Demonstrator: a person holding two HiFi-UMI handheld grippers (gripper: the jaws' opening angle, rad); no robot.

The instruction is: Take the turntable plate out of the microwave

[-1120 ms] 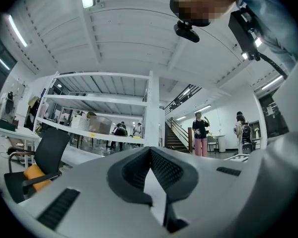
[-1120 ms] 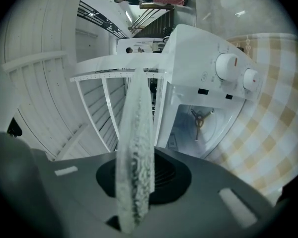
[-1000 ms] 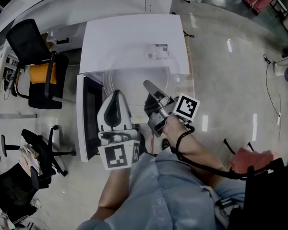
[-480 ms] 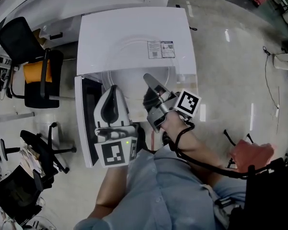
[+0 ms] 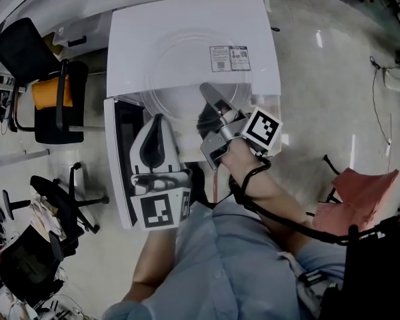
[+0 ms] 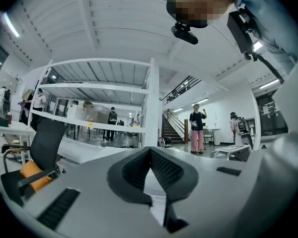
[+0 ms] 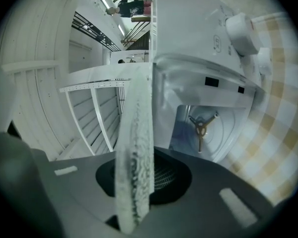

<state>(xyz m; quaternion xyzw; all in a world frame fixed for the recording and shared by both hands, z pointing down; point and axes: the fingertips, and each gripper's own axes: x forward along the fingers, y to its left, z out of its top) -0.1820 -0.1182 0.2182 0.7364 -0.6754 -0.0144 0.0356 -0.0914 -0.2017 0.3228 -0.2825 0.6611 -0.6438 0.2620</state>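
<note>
The clear glass turntable plate (image 5: 187,65) is outside the white microwave (image 5: 140,42) and, in the head view, shows over its top. My right gripper (image 5: 209,93) is shut on the plate's near rim. In the right gripper view that rim (image 7: 136,133) stands edge-on between the pads. Its jaws have just been opening slightly, with the rim still between them. Behind it the microwave cavity (image 7: 223,138) holds only the roller hub (image 7: 201,129). My left gripper (image 5: 159,122) hangs in front of the open door (image 5: 120,155), shut and holding nothing, its tips (image 6: 150,150) meeting.
The microwave's two knobs (image 7: 241,29) are at the upper right of the right gripper view, beside a checked surface (image 7: 280,113). A black chair with an orange cushion (image 5: 50,92) stands left of the microwave, more chairs (image 5: 53,199) lower left. A red object (image 5: 360,185) lies on the floor right.
Both grippers and the glass plate have shifted up the head view, so the plate now overlaps more of the microwave's top. The left gripper stays shut and the right keeps its hold.
</note>
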